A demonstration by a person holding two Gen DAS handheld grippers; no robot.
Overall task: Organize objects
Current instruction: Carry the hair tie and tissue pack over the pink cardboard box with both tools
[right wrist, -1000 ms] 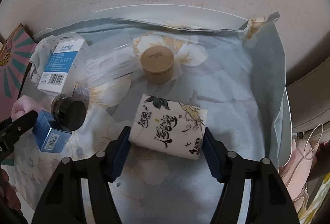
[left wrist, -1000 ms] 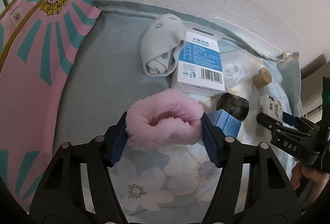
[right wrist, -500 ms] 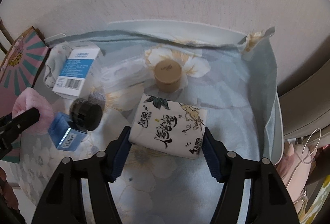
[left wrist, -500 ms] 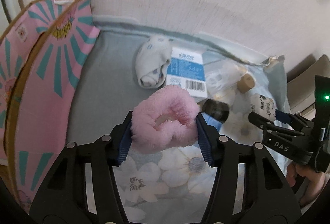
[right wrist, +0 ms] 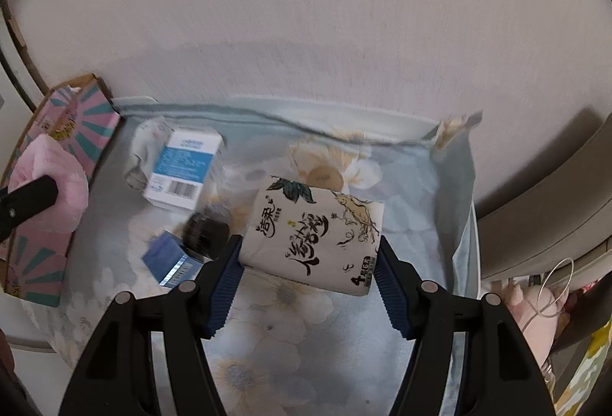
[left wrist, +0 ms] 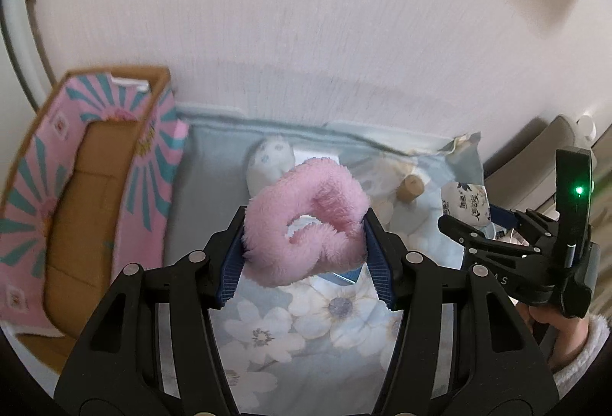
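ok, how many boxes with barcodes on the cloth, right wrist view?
2. The white-and-blue box lies at the back left beside a rolled sock; the small blue box sits nearer, against the black jar. Others may be hidden behind the tissue pack.

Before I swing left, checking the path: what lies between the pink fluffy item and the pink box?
Only bare grey-blue cloth, seen in the left wrist view.

- fuzzy sock (left wrist: pixel 304 221): pink
- box (left wrist: pixel 149 163): pink, teal sunburst stripes
- cloth (right wrist: pixel 290 305): pale blue, white flowers
- tissue pack (right wrist: pixel 313 232): white, black script
- carton (right wrist: pixel 183 167): white and blue
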